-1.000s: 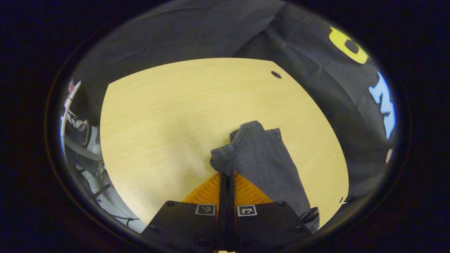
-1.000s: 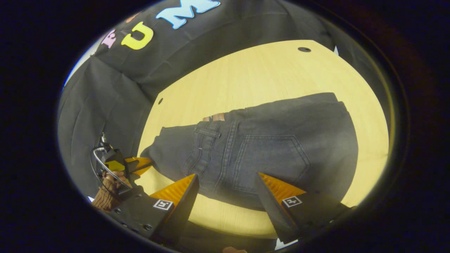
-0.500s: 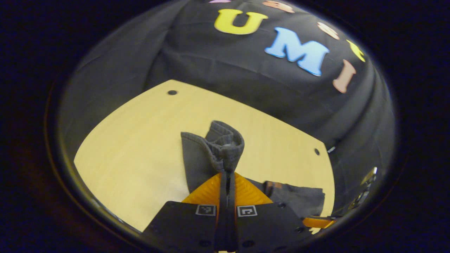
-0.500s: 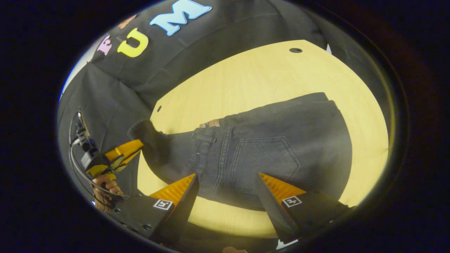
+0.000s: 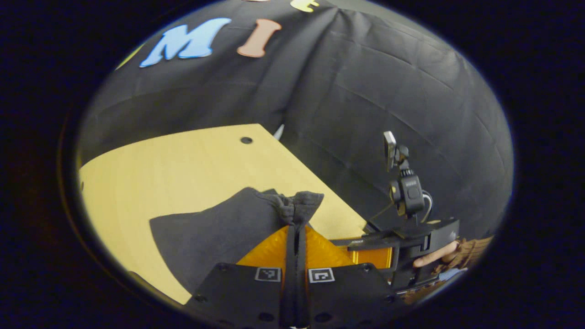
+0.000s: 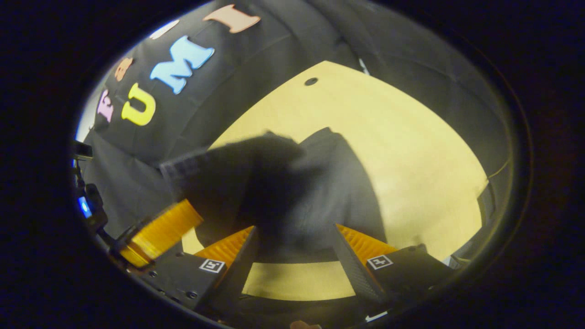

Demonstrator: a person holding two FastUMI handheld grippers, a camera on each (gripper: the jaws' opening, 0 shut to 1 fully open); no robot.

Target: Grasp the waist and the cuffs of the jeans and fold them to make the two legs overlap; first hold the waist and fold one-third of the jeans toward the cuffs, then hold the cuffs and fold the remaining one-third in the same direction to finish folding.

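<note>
Left gripper (image 5: pixel 295 228): fingers pressed together on a bunched jeans (image 5: pixel 219 233) edge, lifted | right gripper (image 6: pixel 295 244): fingers spread, gripping nothing | jeans draped on the table (image 6: pixel 411 151), directly ahead of the right gripper; left gripper nearer.

Blurred jeans (image 6: pixel 292 192) on table (image 6: pixel 411 151), beyond right gripper (image 6: pixel 295 244) spread wide.

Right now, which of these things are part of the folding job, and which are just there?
Part of the job:
jeans
left tongs, shut on the jeans
right tongs, open

Just there:
wooden table
black cloth wall
</note>
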